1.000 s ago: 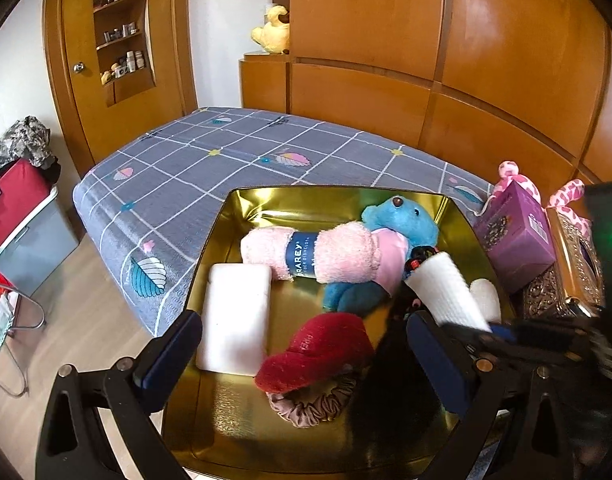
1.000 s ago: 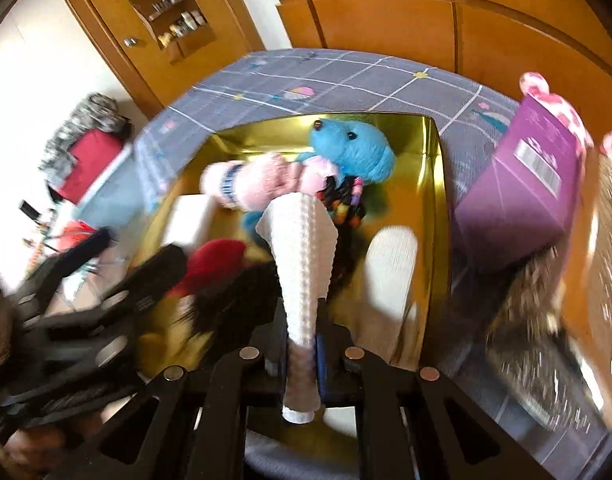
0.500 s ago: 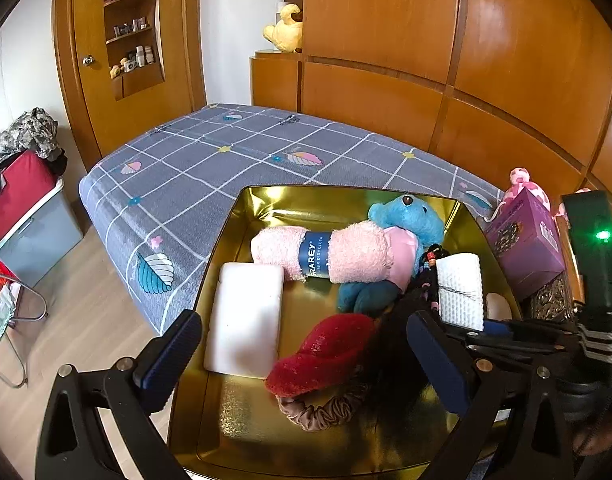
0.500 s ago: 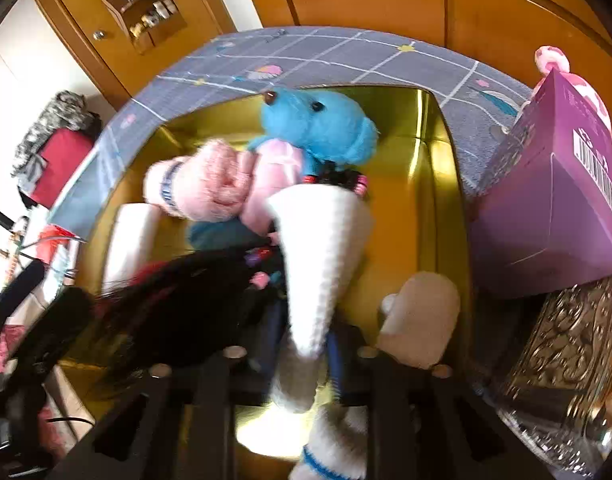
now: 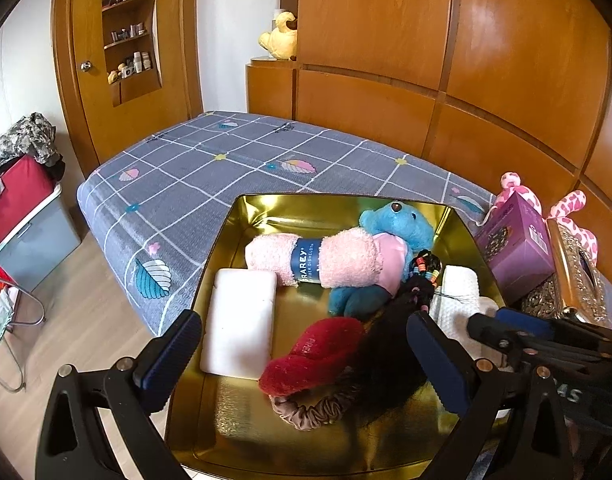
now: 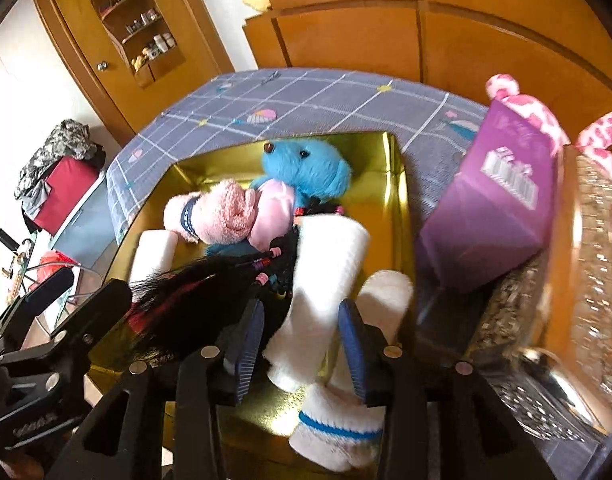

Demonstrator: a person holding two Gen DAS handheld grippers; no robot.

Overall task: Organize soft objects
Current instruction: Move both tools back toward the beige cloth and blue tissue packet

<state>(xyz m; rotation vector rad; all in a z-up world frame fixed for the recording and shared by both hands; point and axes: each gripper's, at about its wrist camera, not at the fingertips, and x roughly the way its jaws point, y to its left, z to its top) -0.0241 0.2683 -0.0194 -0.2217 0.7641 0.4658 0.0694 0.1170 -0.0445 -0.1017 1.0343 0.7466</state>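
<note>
Gold tray [image 5: 242, 216] sits on the grey checked bed [image 5: 210, 168], holding the soft things. Right gripper [image 6: 302, 344] low over the tray's near right corner, jaws apart, white knit sock [image 6: 326, 280] lying loose between the pads; whether a pad touches it cannot be told. A second white sock with a blue band [image 6: 338, 424] lies at 6 o'clock of it. Left gripper [image 5: 302, 352] hangs over the near half of the tray, jaws wide apart, nothing between them. Blue teddy [image 5: 398, 224] lies at the far side with a pink rolled towel [image 5: 310, 258] across it. White pad [image 5: 240, 322] at 9 o'clock in the tray. Red plush [image 5: 312, 356] near centre, brown scrunchie [image 5: 310, 412] at its 6 o'clock. Black hairpiece [image 5: 390, 352] lies beside the red plush. Purple box [image 5: 514, 248] stands at 3 o'clock, outside the tray.
</note>
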